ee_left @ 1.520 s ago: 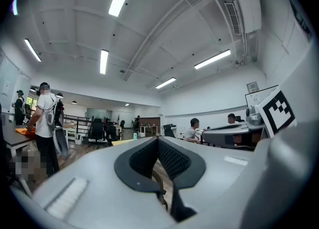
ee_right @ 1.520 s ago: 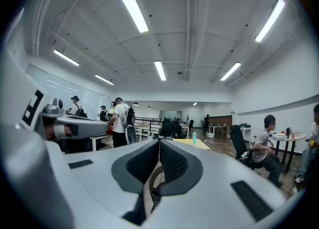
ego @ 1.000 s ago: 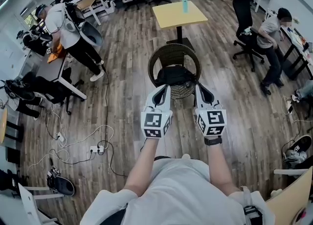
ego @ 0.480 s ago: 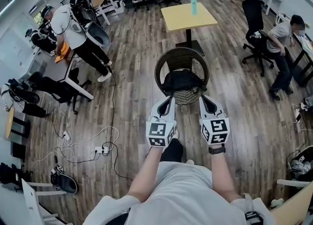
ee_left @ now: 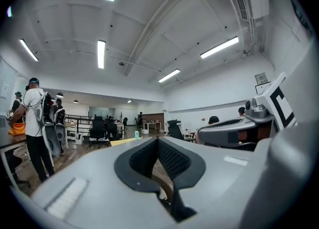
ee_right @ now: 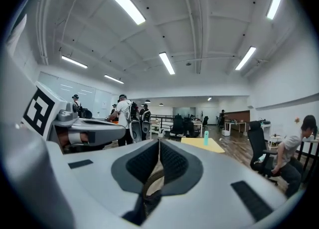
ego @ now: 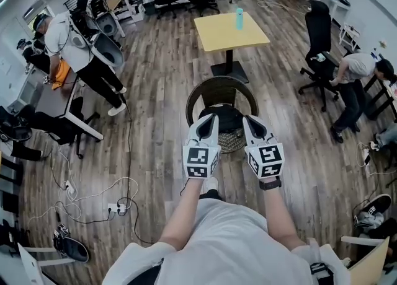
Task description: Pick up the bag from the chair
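Observation:
A round dark wicker chair (ego: pixel 205 92) stands on the wood floor straight ahead in the head view. A black bag (ego: pixel 227 116) lies on its seat. My left gripper (ego: pixel 211 119) and right gripper (ego: pixel 247 120) are held side by side above the chair's near rim, tips on either side of the bag, not touching it. Both have their jaws pressed together with nothing between them. The left gripper view (ee_left: pixel 158 141) and right gripper view (ee_right: pixel 159 143) look level across the room; only a sliver of the chair rim shows past the jaws.
A yellow square table (ego: pixel 222 35) with a teal bottle (ego: pixel 239 18) stands behind the chair. A person (ego: pixel 74 45) bends over a desk at far left. Another person (ego: pixel 360 70) sits at right near a black office chair (ego: pixel 317 30). Cables and a power strip (ego: pixel 118 206) lie at left.
The chair and bag have come closer under the grippers; the tips now overlap the chair's seat instead of stopping short of its front rim. Both grippers stay shut.

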`<act>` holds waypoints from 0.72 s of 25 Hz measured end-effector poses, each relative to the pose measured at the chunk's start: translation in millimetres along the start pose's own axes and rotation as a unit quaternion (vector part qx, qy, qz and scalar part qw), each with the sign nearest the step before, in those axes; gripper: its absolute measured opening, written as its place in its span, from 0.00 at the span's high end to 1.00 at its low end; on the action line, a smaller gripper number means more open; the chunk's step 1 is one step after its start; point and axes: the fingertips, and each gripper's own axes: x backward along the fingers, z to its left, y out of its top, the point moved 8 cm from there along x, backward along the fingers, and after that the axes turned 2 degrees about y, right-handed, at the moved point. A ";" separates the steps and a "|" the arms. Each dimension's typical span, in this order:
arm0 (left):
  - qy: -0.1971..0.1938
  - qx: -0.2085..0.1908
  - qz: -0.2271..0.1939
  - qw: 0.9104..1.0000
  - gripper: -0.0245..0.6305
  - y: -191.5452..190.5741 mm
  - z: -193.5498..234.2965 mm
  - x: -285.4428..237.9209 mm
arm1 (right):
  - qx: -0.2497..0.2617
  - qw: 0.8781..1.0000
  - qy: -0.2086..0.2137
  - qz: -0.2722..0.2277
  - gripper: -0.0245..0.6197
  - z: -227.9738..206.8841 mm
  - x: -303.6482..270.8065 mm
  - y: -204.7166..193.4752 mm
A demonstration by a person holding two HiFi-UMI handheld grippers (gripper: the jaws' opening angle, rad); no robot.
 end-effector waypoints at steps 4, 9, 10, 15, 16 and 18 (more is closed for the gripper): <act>-0.004 0.004 -0.013 1.000 0.95 8.1 32.1 -43.3 | 0.005 1.000 -0.011 0.003 0.95 -22.2 -46.3 8.7; -0.003 0.001 -0.015 1.000 0.95 5.2 70.9 -89.0 | 0.007 1.000 -0.008 0.017 0.95 -40.0 -108.5 6.2; -0.004 0.001 -0.011 1.000 0.95 2.4 79.7 -98.0 | 0.006 1.000 -0.007 0.022 0.95 -42.1 -121.8 4.3; -0.012 0.000 0.006 1.000 0.95 -8.3 119.7 -137.9 | 0.002 0.999 -0.011 0.049 0.95 -53.0 -180.9 -1.9; -0.016 0.001 0.009 1.000 0.95 -11.2 124.2 -143.6 | 0.001 0.999 -0.012 0.050 0.95 -55.6 -188.6 -3.1; -0.021 0.005 0.020 1.000 0.95 -21.1 131.0 -154.9 | -0.001 0.998 -0.016 0.057 0.95 -61.3 -200.6 -7.8</act>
